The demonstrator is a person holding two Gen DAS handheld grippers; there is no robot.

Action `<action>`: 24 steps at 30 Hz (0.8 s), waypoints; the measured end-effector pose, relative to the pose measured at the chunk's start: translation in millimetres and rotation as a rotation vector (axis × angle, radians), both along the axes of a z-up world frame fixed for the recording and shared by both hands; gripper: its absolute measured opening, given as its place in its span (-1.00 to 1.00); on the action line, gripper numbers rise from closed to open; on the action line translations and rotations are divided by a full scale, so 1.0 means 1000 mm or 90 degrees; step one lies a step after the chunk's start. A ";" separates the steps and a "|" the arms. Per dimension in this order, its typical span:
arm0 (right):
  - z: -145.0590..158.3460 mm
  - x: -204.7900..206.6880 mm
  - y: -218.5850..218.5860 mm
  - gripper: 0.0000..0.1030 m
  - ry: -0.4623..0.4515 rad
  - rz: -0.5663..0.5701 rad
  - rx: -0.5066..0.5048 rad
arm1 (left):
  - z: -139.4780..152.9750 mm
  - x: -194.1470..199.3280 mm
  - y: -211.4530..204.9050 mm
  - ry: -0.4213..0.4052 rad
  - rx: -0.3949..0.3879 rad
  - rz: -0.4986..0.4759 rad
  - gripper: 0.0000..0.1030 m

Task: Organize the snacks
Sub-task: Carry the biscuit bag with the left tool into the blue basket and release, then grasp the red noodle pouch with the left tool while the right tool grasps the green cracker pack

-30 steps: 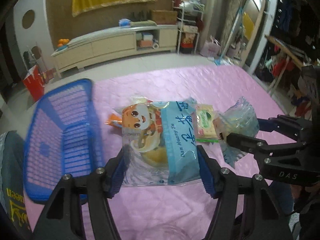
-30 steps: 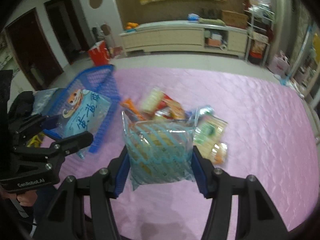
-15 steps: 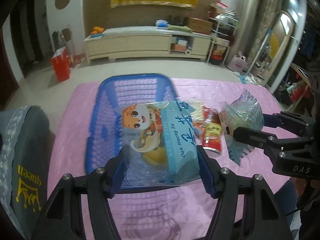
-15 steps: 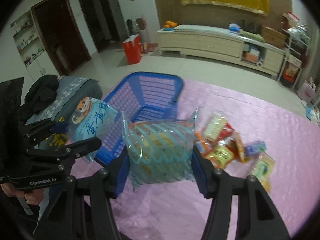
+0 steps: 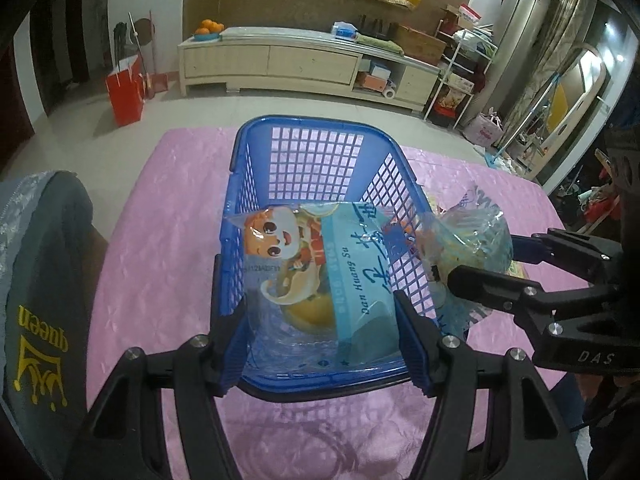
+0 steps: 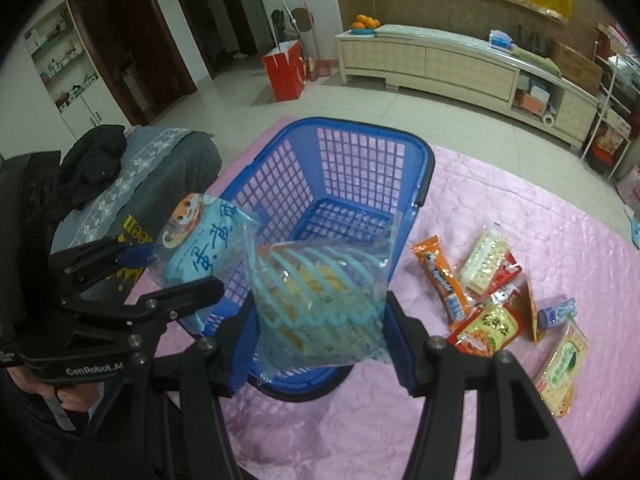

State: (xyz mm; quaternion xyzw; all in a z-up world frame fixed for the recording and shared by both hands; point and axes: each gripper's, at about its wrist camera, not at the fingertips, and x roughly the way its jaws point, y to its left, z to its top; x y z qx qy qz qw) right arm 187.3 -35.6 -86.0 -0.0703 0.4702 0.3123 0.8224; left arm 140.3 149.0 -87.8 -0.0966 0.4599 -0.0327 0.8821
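Left gripper (image 5: 320, 316) clamps a cartoon bag (image 5: 316, 276) over the blue basket (image 5: 316, 136); right gripper (image 6: 320, 320) grips a striped bag (image 6: 320, 300) above its near right rim.

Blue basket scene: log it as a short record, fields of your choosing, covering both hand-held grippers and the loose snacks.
surface: pink tablecloth
basket: blue basket, upright, no snacks lying on its floor
left hand-held gripper: shut on the cartoon snack bag, held over the basket
right hand-held gripper: shut on the clear striped bag, at the basket's near rim
loose snacks: small packets on the cloth, right of the basket in the right wrist view
beside table: grey cushion
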 end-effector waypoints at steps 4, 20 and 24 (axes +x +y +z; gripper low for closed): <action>-0.001 0.001 0.007 0.26 0.006 0.012 -0.004 | 0.000 0.000 0.001 -0.004 0.009 -0.011 0.27; 0.027 -0.022 -0.025 0.70 -0.035 -0.036 -0.001 | 0.029 -0.026 -0.018 -0.047 0.030 -0.003 0.35; 0.039 -0.034 -0.053 0.70 -0.051 -0.060 0.005 | 0.039 -0.031 -0.041 -0.061 0.038 -0.022 0.41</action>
